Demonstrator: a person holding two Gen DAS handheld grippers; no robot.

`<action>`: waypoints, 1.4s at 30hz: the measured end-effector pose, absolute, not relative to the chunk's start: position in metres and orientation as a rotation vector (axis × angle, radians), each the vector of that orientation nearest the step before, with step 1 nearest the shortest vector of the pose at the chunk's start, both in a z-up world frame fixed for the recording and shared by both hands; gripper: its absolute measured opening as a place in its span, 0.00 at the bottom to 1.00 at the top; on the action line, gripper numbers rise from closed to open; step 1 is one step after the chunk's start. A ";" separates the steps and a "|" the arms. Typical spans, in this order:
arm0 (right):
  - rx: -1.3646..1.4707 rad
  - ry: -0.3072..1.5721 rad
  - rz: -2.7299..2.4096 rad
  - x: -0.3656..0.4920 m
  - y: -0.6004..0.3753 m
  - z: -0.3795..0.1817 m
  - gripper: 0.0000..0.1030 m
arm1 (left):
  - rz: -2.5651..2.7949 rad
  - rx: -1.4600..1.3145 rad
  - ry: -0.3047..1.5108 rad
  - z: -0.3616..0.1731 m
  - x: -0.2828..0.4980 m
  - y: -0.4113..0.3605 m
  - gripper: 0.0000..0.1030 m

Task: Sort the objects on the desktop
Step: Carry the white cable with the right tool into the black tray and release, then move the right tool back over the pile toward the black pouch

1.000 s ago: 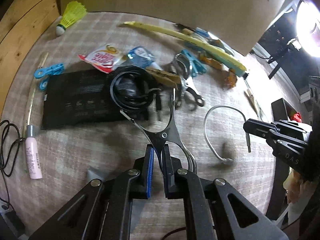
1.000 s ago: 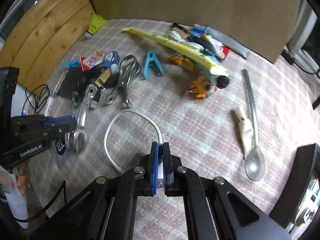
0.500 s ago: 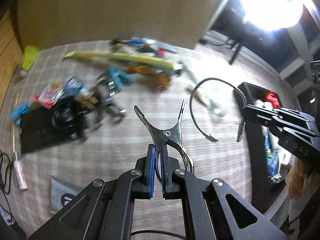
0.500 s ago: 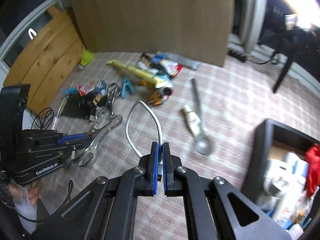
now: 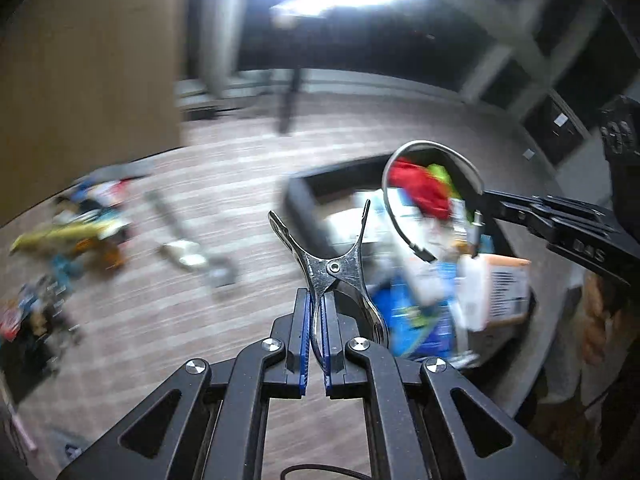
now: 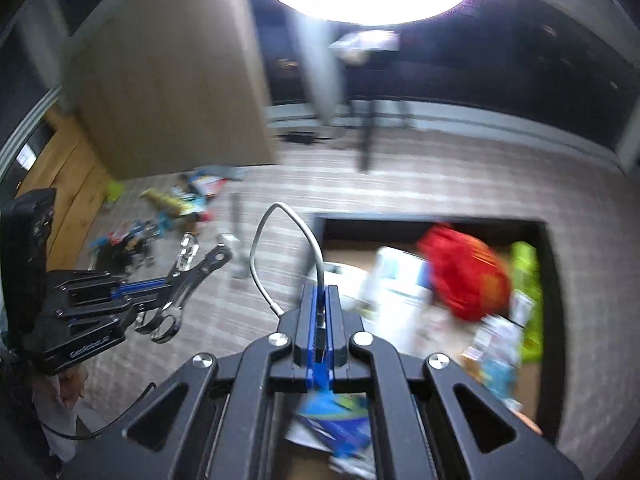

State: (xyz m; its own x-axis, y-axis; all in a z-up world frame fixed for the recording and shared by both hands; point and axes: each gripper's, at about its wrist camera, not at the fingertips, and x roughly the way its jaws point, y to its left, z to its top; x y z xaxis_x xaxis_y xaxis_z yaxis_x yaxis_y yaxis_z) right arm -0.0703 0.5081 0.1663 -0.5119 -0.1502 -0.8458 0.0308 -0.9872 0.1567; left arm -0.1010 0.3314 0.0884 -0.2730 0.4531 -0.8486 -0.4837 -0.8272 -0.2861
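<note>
My left gripper (image 5: 315, 300) is shut on the handle of a metal spring clamp (image 5: 328, 258), whose prongs point up and away. It hangs in the air beside a black box (image 5: 304, 200). My right gripper (image 6: 322, 300) is shut on the plug end of a short white cable (image 6: 280, 240) that loops upward over the black box (image 6: 432, 224). The left wrist view shows the right gripper (image 5: 478, 216) with the cable (image 5: 390, 208) over the box. In the right wrist view the left gripper (image 6: 160, 284) carries the clamp (image 6: 188, 272) at the left.
The box holds a red item (image 6: 460, 272), a green item (image 6: 528, 280) and several packets. A metal spoon (image 5: 180, 236) and a blurred pile of small objects (image 5: 76, 232) lie on the checked cloth at the left. A brown board (image 6: 168, 88) stands behind them.
Both grippers have swung right and upward, away from the pile and toward the black box. The clamp and the white cable travelled with them. The view is now blurred by motion.
</note>
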 end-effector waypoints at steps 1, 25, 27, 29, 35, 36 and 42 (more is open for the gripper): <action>1.511 -0.214 -2.658 -0.066 0.524 0.166 0.04 | 2.095 -1.393 0.055 0.089 -0.099 0.349 0.04; 1.468 -0.182 -2.721 -0.061 0.553 0.158 0.48 | 2.139 -1.426 0.144 0.084 -0.087 0.360 0.61; 1.460 -0.158 -2.685 -0.070 0.538 0.155 0.48 | 2.173 -1.441 0.129 0.082 -0.090 0.340 0.61; 1.456 -0.139 -2.649 -0.078 0.522 0.152 0.48 | 2.216 -1.458 0.106 0.081 -0.094 0.314 0.61; 1.429 -0.077 -2.521 -0.100 0.458 0.145 0.48 | 2.363 -1.535 -0.021 0.074 -0.113 0.216 0.62; 1.423 -0.066 -2.498 -0.104 0.447 0.144 0.48 | 2.392 -1.552 -0.051 0.072 -0.116 0.195 0.61; 1.380 -0.016 -2.338 -0.131 0.363 0.140 0.48 | 2.558 -1.653 -0.290 0.051 -0.110 0.072 0.60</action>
State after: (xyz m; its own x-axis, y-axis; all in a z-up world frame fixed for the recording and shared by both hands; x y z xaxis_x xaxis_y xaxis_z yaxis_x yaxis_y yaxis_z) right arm -0.1313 0.3627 0.1403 -0.4168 -0.3617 -0.8339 0.3504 -0.9105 0.2197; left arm -0.1103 0.0720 0.0507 -0.4137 0.1711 -0.8942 0.0338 -0.9786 -0.2029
